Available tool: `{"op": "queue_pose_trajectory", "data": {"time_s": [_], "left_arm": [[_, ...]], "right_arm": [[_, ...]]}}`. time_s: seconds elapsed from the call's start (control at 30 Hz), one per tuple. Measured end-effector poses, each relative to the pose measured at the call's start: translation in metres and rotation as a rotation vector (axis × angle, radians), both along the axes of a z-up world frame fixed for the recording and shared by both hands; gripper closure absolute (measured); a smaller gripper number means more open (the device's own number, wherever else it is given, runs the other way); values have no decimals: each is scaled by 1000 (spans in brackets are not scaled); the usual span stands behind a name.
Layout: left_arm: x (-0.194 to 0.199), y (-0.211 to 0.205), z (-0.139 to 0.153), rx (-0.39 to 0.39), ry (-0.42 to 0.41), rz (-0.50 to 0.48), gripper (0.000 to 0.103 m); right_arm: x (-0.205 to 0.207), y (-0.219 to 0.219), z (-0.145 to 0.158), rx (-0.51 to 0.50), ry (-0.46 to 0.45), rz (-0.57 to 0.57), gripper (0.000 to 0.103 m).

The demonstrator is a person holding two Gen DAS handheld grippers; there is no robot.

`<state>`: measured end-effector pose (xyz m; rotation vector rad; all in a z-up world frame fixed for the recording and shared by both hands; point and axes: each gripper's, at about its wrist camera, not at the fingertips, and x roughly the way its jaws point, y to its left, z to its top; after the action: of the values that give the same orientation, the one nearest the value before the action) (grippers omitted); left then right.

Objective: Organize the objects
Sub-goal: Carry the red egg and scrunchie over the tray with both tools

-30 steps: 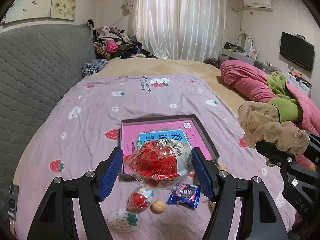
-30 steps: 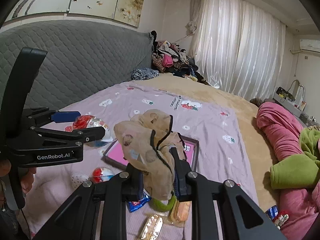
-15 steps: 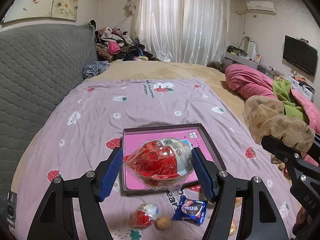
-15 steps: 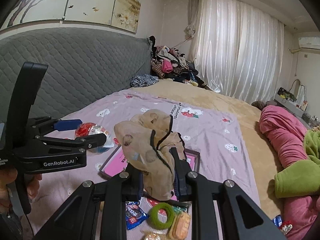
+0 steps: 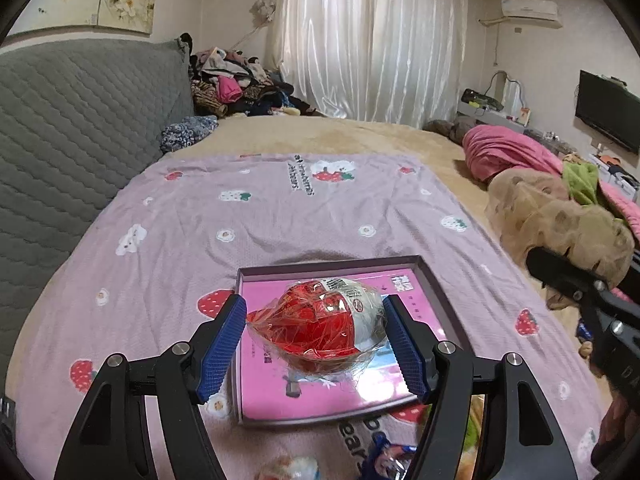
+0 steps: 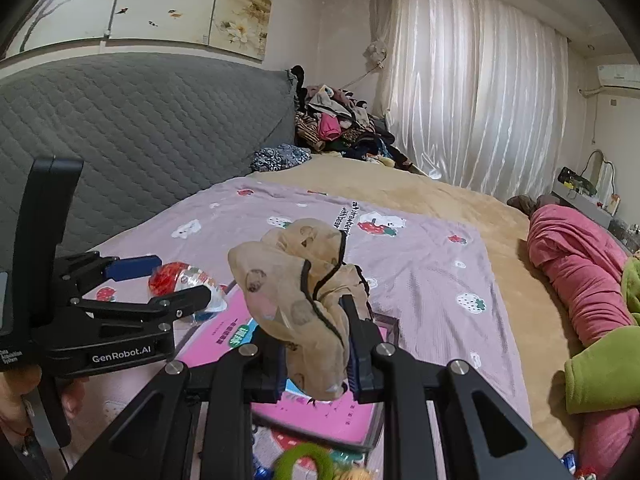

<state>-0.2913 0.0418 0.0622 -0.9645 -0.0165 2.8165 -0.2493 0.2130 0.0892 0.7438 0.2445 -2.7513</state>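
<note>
a lilac strawberry-print sheet [image 5: 256, 224] covers the near part of a bed, with a shallow pink-lined box [image 5: 440, 296] lying on it. the left gripper [image 5: 316, 330] clamps a red and white egg in clear wrap [image 5: 320, 326] between its blue pads, above the box. to its right the right gripper [image 6: 316, 364] pinches a tan spotted scrunchie [image 6: 296, 288], also over the box.

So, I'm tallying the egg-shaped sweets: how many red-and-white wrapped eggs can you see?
2. One egg is held in the left tool above the pink tray; a second egg lies blurred at the frame's bottom edge. Others may be hidden.
</note>
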Motion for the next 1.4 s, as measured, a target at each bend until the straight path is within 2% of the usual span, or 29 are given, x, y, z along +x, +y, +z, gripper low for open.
{"op": "queue_pose_trajectory", "data": {"time_s": [0.43, 0.53, 0.63, 1.07, 1.17, 1.4], "left_arm": [[-68, -7, -46, 25, -55, 29, 31], [-80, -4, -55, -14, -52, 30, 31], [-92, -1, -63, -16, -67, 18, 31], [-135, 14, -101, -112, -140, 46, 31], [-141, 14, -109, -100, -167, 47, 31], [-159, 14, -133, -84, -257, 51, 31]], "right_arm": [[-61, 20, -32, -28, -27, -7, 80], [-75, 16, -38, -10, -37, 2, 80], [-89, 11, -49, -3, -64, 6, 80], [-139, 3, -123, 35, -252, 6, 80], [-151, 8, -138, 16, -302, -1, 80], [-164, 13, -167, 44, -399, -18, 80]]}}
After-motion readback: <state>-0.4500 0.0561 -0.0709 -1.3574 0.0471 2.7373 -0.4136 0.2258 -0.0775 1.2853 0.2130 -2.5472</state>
